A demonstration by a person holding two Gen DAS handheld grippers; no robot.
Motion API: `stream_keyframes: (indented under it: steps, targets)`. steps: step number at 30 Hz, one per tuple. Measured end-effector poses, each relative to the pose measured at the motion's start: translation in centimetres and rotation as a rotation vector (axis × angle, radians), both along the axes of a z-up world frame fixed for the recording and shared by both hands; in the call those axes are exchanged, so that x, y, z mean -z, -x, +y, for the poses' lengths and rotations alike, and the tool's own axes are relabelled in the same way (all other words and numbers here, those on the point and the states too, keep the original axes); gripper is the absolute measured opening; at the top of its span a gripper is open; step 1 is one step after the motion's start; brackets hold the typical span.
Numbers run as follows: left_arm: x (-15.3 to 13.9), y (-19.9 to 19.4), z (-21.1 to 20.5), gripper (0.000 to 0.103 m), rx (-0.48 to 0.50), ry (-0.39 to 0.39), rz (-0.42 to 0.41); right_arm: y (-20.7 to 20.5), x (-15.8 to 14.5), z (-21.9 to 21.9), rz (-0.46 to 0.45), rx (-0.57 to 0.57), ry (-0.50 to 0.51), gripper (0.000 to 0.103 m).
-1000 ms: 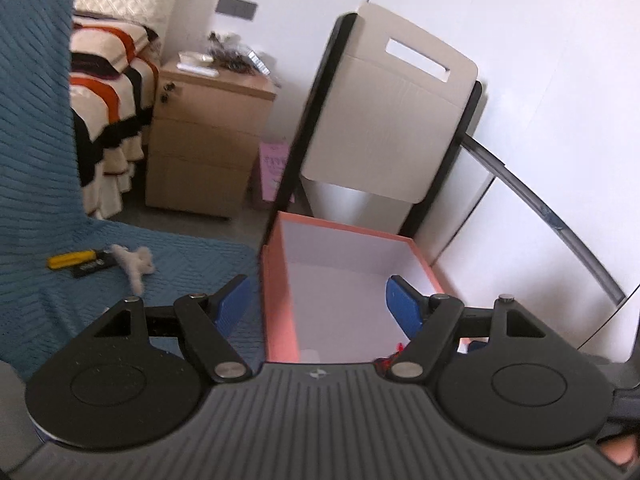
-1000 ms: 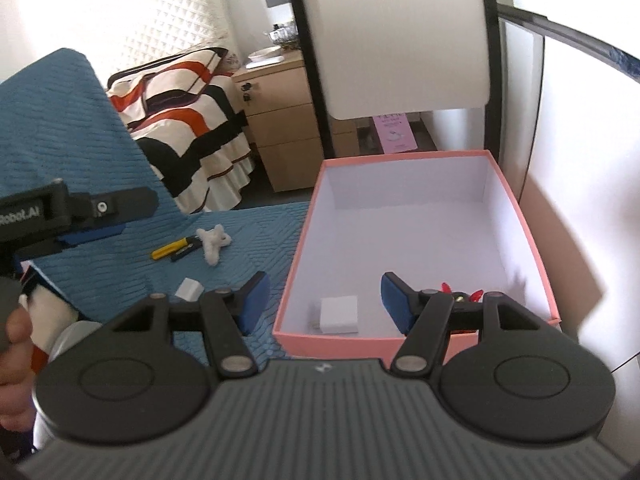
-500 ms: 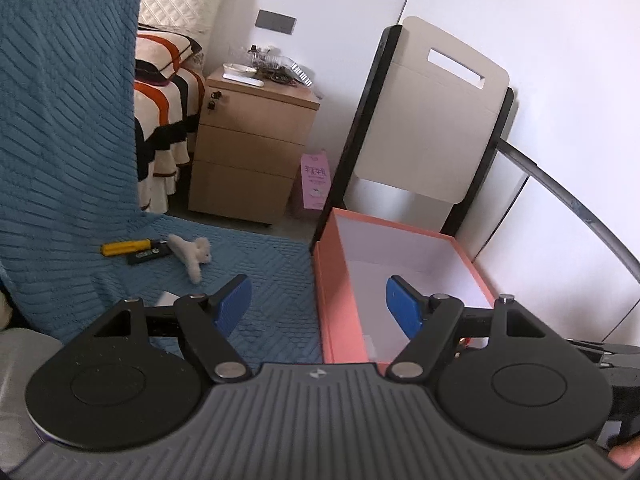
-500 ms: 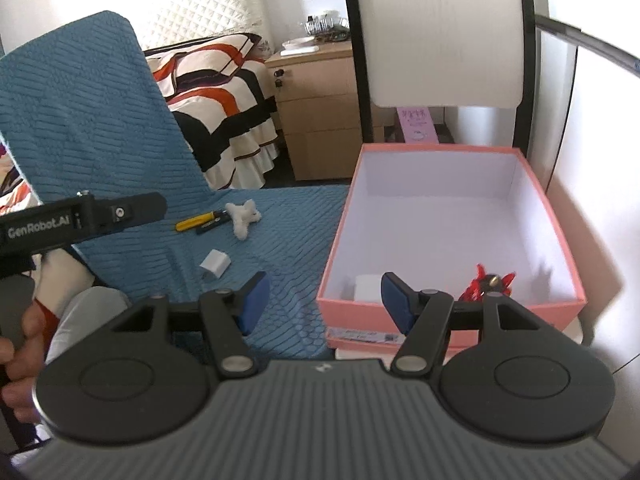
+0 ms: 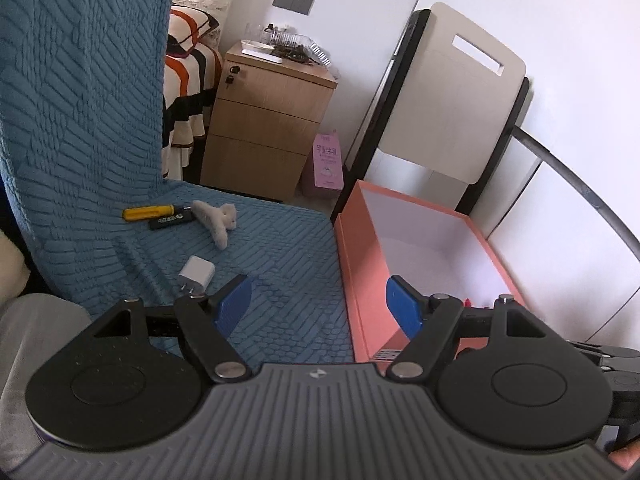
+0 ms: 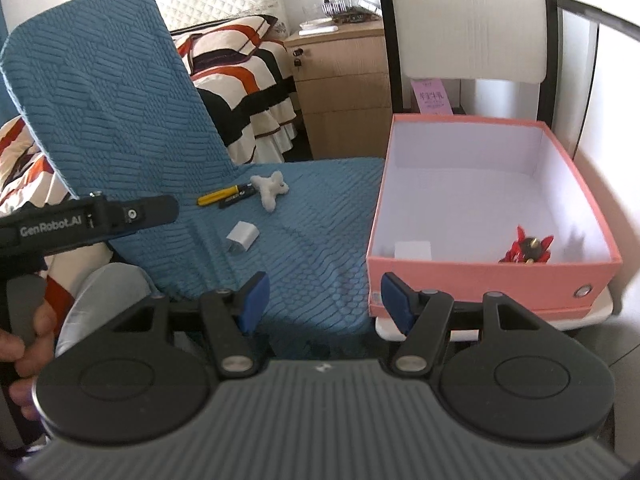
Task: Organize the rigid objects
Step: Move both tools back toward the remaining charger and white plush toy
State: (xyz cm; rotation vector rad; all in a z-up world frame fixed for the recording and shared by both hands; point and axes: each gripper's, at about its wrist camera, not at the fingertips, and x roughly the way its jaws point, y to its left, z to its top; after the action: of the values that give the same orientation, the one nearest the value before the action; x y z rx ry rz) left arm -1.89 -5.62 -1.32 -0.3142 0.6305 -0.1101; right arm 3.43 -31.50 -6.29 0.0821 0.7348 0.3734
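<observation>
A pink box (image 6: 490, 272) (image 5: 362, 264) stands right of a blue-covered seat (image 6: 320, 220) (image 5: 280, 248). Inside it lie a white block (image 6: 413, 249) and a red spiky toy (image 6: 527, 249). On the seat lie a white charger plug (image 5: 197, 273) (image 6: 243, 236), a yellow screwdriver (image 5: 148, 212) (image 6: 216, 197), a black battery (image 5: 171, 221) (image 6: 238, 199) and a white hair claw (image 5: 216, 220) (image 6: 270, 190). My left gripper (image 5: 318, 308) is open and empty, above the seat's front by the box's near left corner. My right gripper (image 6: 322, 298) is open and empty, before the seat edge.
A wooden bedside cabinet (image 5: 266, 128) (image 6: 346, 80) and a striped bed (image 6: 240, 64) stand behind the seat. A folded white chair (image 5: 448, 104) leans on the wall behind the box. The left gripper's body (image 6: 92, 216) shows at the left of the right wrist view.
Both grippers have pulled back and swung left, from over the box toward the seat. The charger plug and the other loose items have come into fuller view. Both stay open.
</observation>
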Motion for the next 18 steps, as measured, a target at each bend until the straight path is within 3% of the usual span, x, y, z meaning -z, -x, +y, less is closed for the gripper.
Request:
stream_keyframes:
  steps: [18]
  targets:
    - [6.2, -5.9, 3.5, 0.079, -0.066, -0.017, 0.038, -6.2, 4.6, 4.0, 0.059, -0.021, -0.03, 0.064]
